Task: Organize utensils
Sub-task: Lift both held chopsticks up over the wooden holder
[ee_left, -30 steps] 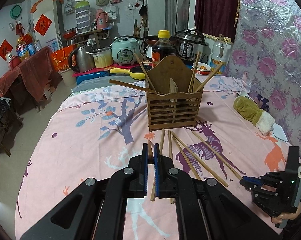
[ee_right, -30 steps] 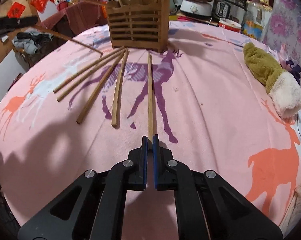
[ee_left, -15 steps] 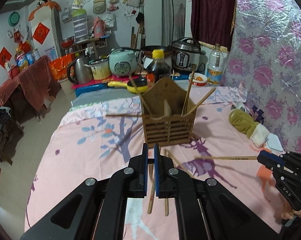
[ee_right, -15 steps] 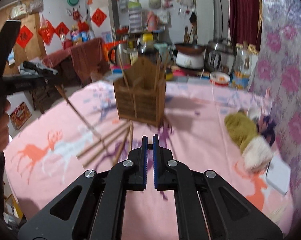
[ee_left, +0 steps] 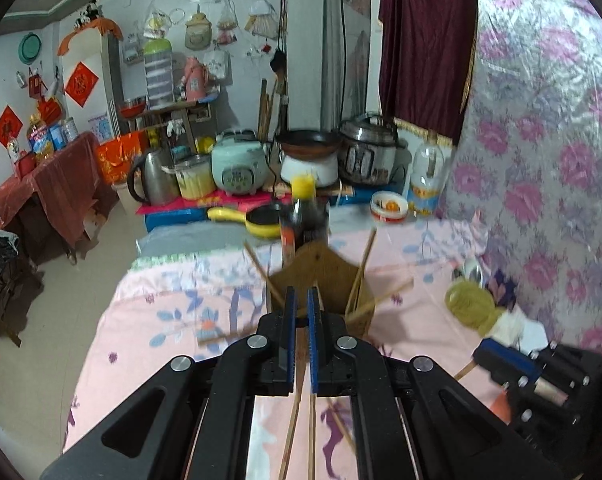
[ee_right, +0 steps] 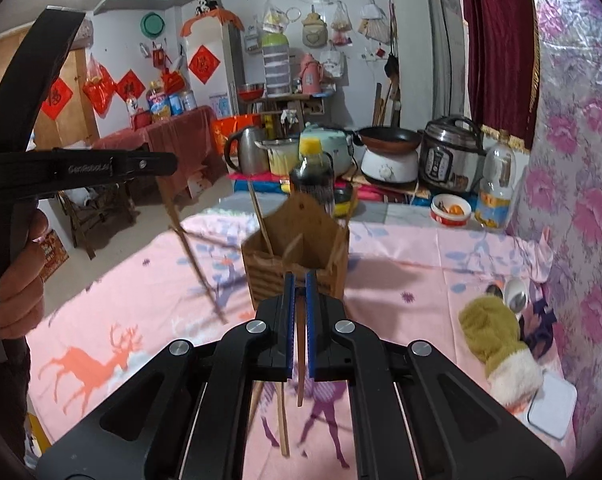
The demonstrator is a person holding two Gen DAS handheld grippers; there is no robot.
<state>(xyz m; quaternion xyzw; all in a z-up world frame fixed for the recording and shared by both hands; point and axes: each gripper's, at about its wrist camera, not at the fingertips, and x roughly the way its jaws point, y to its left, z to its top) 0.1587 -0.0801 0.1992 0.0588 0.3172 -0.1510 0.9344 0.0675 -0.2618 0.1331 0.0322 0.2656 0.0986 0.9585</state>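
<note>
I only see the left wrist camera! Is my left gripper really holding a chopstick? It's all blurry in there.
Observer: Yes. From the right wrist camera, the left gripper is shut on a slanted chopstick. It hangs down beside the wooden holder, not in it.
Child: What about the other gripper?
Observer: The right gripper is shut on a second chopstick, pinched between its jaws and hanging below them.
Child: Who's holding my gripper?
Observer: A hand wraps around its handle.
</note>
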